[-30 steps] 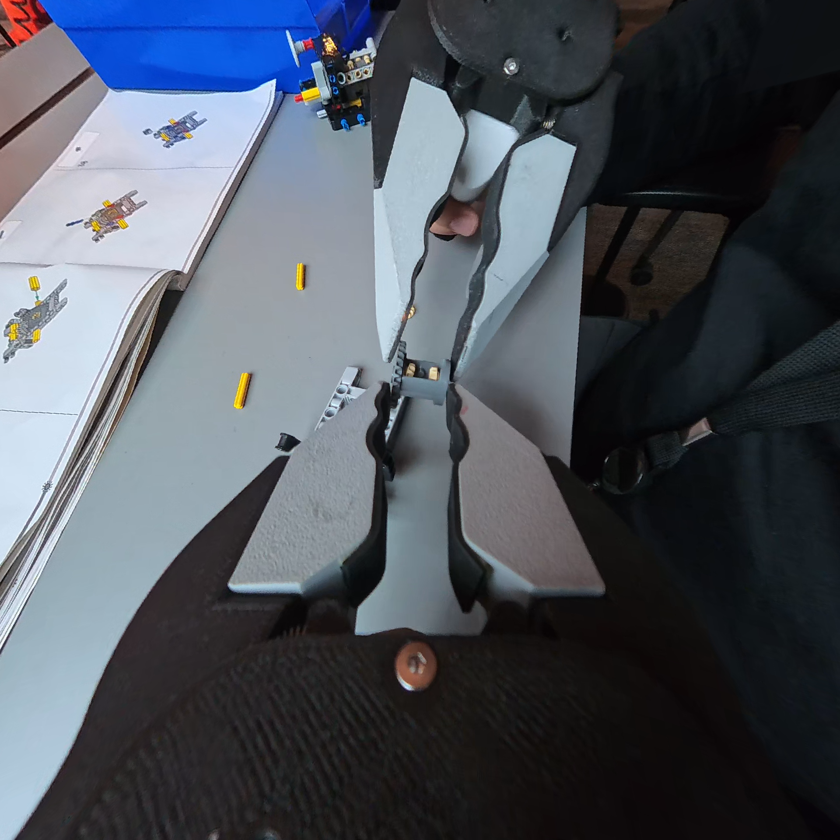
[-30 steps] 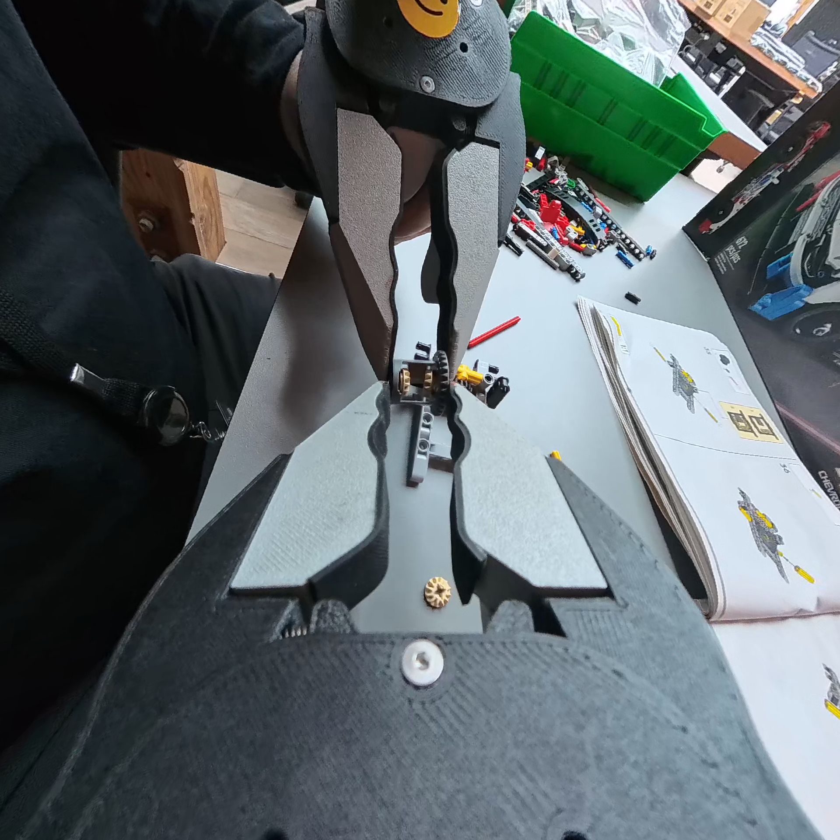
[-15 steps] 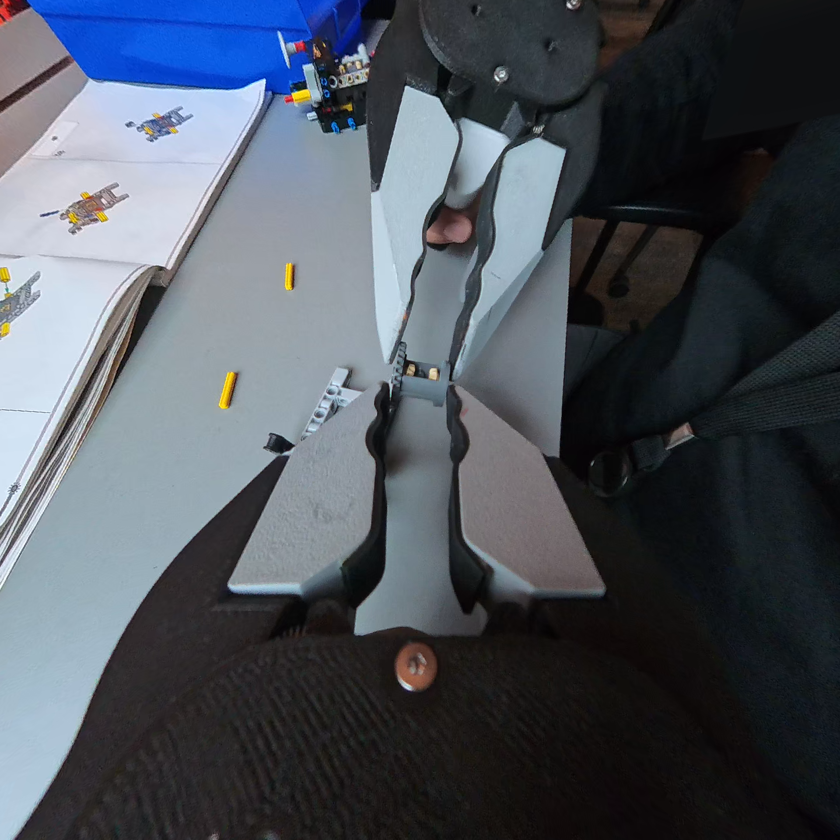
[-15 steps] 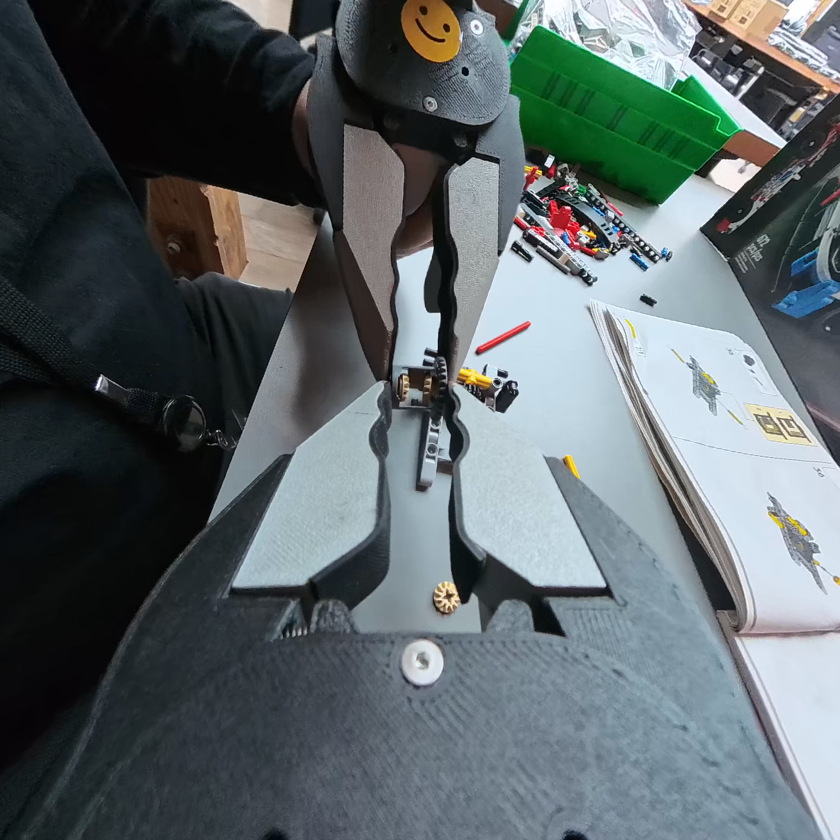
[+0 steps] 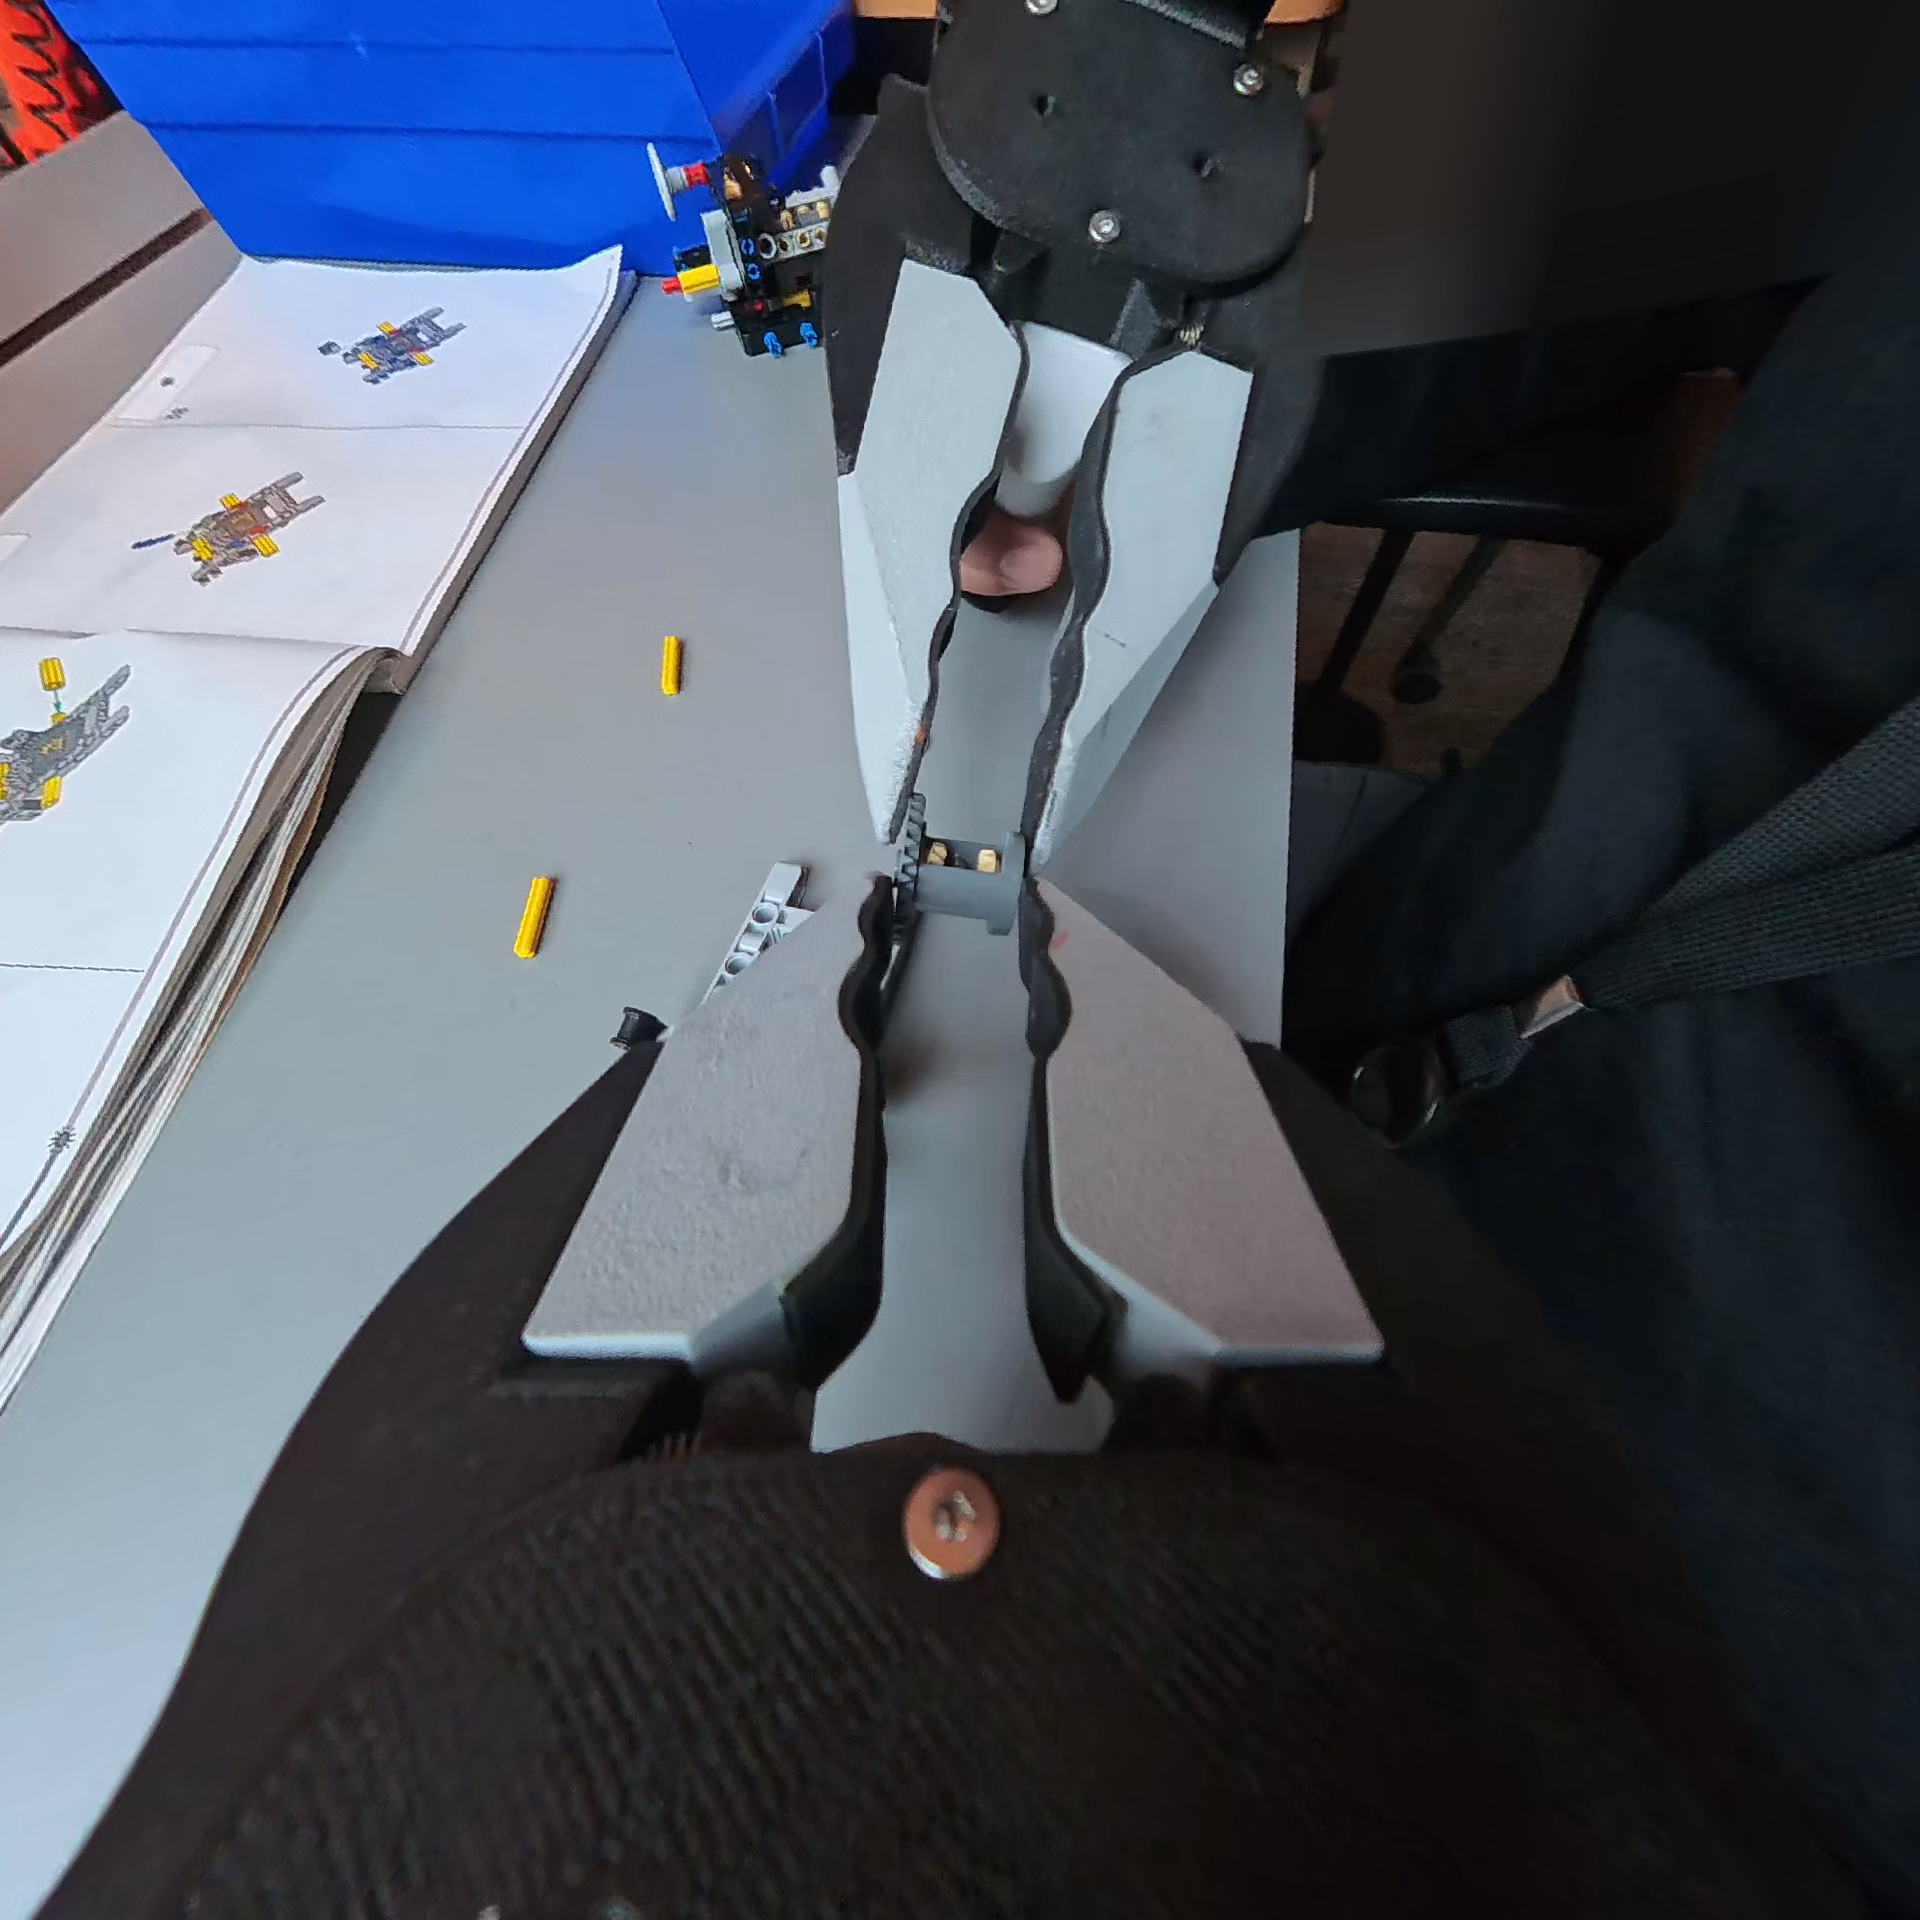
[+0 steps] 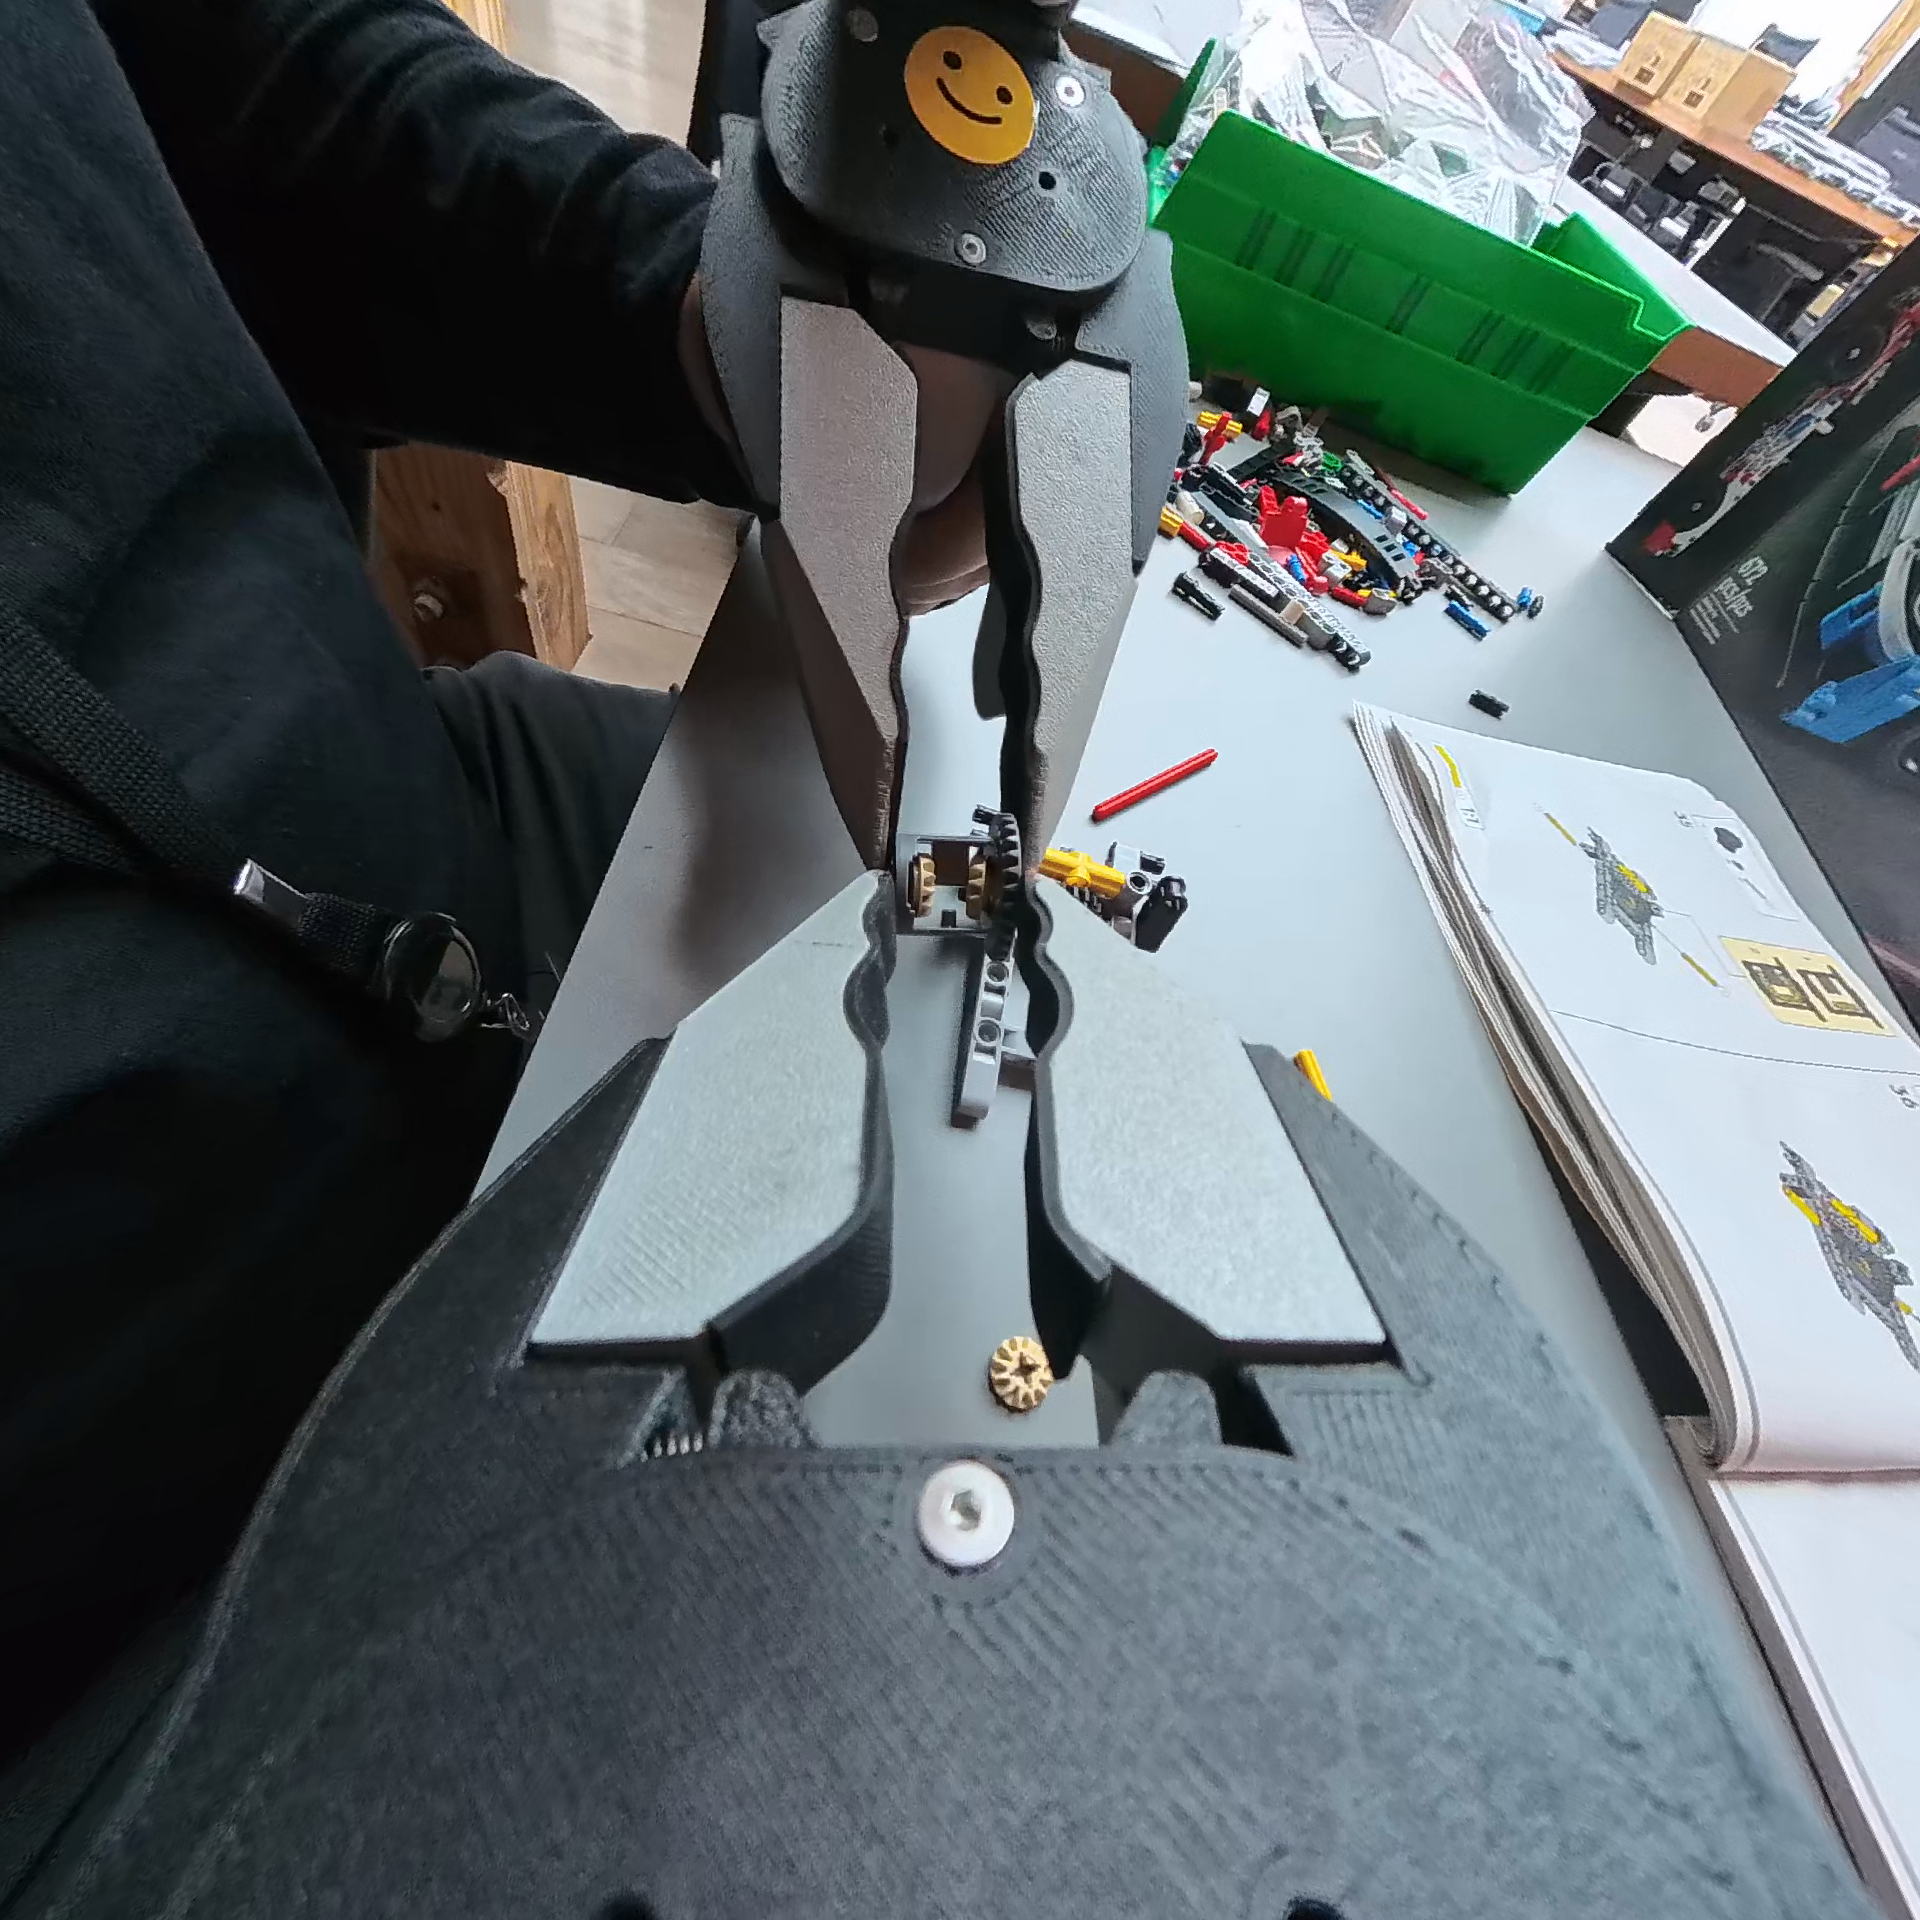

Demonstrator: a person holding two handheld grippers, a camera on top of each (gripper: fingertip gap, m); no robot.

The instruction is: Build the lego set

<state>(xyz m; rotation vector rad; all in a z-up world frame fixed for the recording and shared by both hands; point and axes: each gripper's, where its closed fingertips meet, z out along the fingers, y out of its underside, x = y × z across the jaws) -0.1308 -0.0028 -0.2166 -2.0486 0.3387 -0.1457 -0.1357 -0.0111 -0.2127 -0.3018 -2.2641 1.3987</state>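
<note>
A small grey gear housing (image 5: pixel 961 881) with a black toothed ring and tan bevel gears inside is held just above the table edge. My left gripper (image 5: pixel 951 902) is shut on it from one side. My right gripper (image 6: pixel 956 902) is shut on the same housing (image 6: pixel 951 873) from the opposite side, tips almost touching the left gripper's. In the right wrist view the left gripper (image 6: pixel 956 831) comes down from above and carries a yellow smiley sticker. In the left wrist view the right gripper (image 5: pixel 961 826) comes from above. A loose tan gear (image 6: pixel 1020 1374) lies on the table under my right gripper.
A grey beam (image 6: pixel 985 1039) lies under the grippers, with a small yellow and black assembly (image 6: pixel 1127 885) and a red axle (image 6: pixel 1153 784) beyond. An open instruction booklet (image 6: pixel 1662 1039), a parts pile (image 6: pixel 1320 561), a green bin (image 6: pixel 1403 301), yellow pins (image 5: pixel 534 916), a blue bin (image 5: pixel 436 125) and a partial build (image 5: pixel 758 260) also show. The grippers are tip to tip, or close to it. The red axle (image 6: pixel 1153 784) is about equally far from each gripper, around 15 cm.
Both grippers stay clamped on the gear housing. The pair has drifted slightly over the table; the loose parts have not moved.
</note>
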